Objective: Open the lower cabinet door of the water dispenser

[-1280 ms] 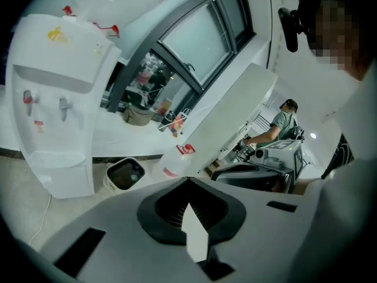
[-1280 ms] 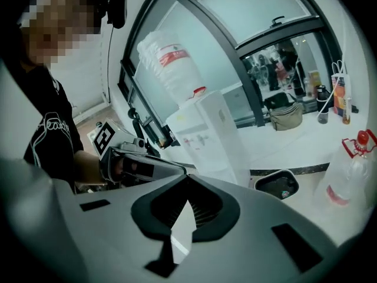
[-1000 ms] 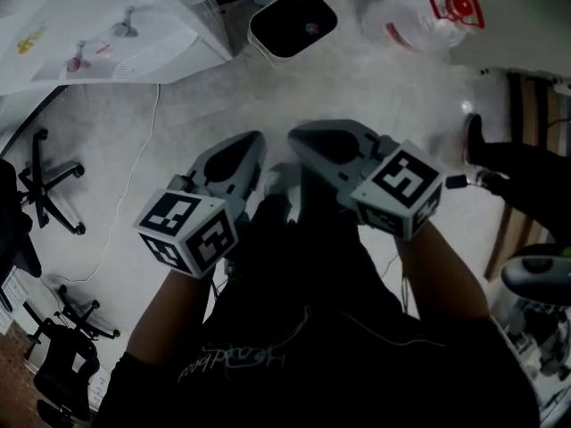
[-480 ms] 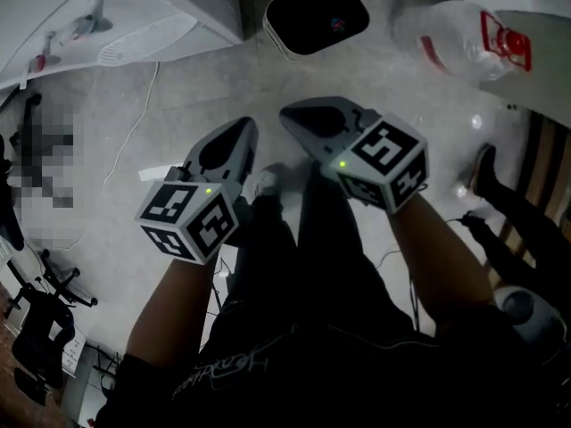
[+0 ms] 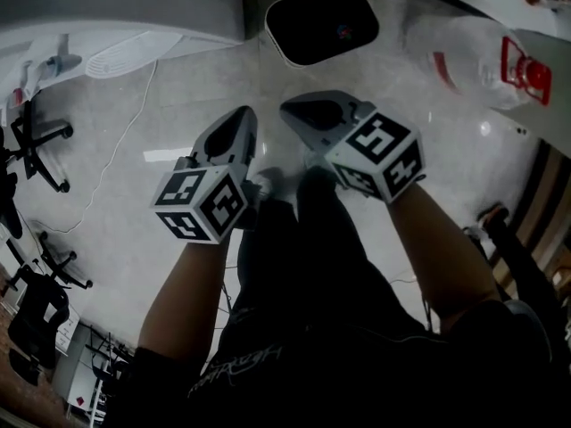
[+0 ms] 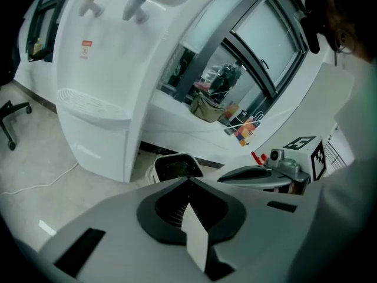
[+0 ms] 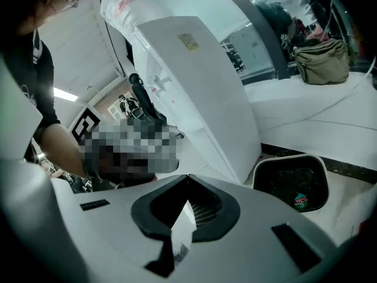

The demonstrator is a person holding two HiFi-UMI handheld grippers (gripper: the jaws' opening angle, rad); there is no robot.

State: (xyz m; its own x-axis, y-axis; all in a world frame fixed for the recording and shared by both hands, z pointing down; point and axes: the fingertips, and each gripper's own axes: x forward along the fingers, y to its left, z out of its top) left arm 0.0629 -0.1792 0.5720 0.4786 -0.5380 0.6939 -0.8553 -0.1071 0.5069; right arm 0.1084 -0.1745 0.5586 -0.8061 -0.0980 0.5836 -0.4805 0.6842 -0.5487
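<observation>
The white water dispenser [image 6: 112, 63] stands ahead on the left, with two taps on top and a drip tray [image 5: 125, 56]. Its lower cabinet door [image 6: 94, 146] is closed. In the right gripper view the dispenser [image 7: 194, 81] shows from its side, a water bottle [image 7: 126, 2] on top. I hold both grippers side by side above the floor, short of the dispenser. The left gripper [image 5: 239, 125] [image 6: 188, 180] is shut with nothing in it. The right gripper [image 5: 299, 112] [image 7: 187, 175] is also shut and holds nothing. Neither touches the cabinet.
A black bin with a white rim [image 5: 321, 20] [image 7: 293, 181] stands on the floor just right of the dispenser. A clear water jug [image 5: 482, 56] lies at the right. A white cable [image 5: 116, 150] runs over the floor, and office chairs [image 5: 36, 141] stand at the left.
Both grippers have come down together toward the floor, still shut. The bin and the dispenser's drip tray look nearer in the head view.
</observation>
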